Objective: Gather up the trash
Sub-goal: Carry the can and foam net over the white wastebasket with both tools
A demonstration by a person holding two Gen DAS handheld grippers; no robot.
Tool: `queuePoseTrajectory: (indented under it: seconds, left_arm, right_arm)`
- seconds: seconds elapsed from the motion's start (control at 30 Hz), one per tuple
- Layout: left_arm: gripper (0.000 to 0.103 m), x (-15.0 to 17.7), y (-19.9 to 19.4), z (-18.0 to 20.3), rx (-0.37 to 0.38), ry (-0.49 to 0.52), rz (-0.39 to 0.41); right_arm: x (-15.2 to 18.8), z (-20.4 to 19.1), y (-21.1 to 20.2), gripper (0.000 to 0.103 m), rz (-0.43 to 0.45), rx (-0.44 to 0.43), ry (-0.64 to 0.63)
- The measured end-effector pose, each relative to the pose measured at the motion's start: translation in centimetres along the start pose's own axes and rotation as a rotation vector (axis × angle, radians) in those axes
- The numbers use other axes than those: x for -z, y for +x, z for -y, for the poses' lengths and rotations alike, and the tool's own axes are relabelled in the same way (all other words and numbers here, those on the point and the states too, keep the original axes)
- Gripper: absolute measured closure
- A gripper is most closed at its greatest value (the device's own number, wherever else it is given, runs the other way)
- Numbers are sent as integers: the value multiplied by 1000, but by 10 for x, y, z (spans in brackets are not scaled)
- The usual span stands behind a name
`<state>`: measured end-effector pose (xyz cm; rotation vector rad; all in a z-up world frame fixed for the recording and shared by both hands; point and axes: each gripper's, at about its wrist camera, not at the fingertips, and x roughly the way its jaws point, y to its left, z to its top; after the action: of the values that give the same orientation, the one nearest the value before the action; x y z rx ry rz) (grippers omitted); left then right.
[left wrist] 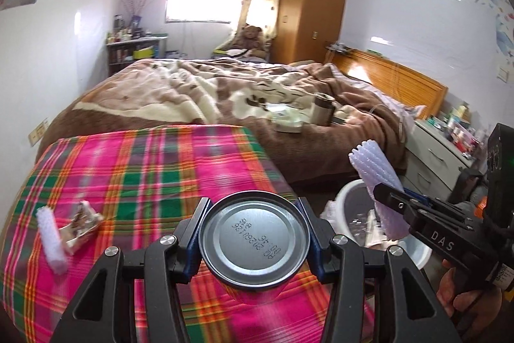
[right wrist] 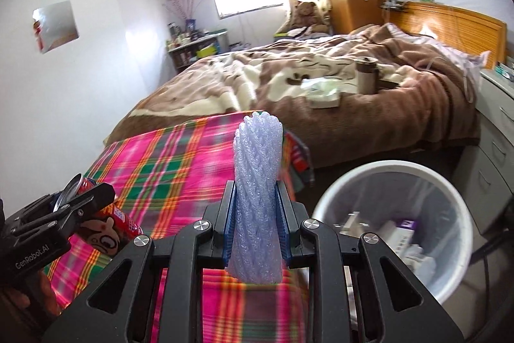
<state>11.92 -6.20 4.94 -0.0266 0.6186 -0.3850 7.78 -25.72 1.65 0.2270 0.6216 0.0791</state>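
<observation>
The can [left wrist: 253, 238] is clamped between the jaws of the left gripper [left wrist: 253, 233], held above the plaid cloth [left wrist: 154, 169]. The foam net [right wrist: 258, 198] stands upright, pinched in the closed right gripper [right wrist: 257, 214], just left of the bin [right wrist: 324, 198]. The bin already holds cartons and paper. A second foam net [left wrist: 51, 243] and a wrapper [left wrist: 82, 225] lie on the cloth, uncollected. Recommended: carry each load fully over the rim before letting go; the net is light and may drift or cling to the pads.
</observation>
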Motion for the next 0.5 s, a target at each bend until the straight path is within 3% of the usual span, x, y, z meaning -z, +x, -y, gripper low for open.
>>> queuePoseTrajectory:
  seconds: [0.5]
  left_arm:
    - [51,-13,32,83,152,89,-23]
  right_arm:
    - [2,68,-23,80,22,116,83]
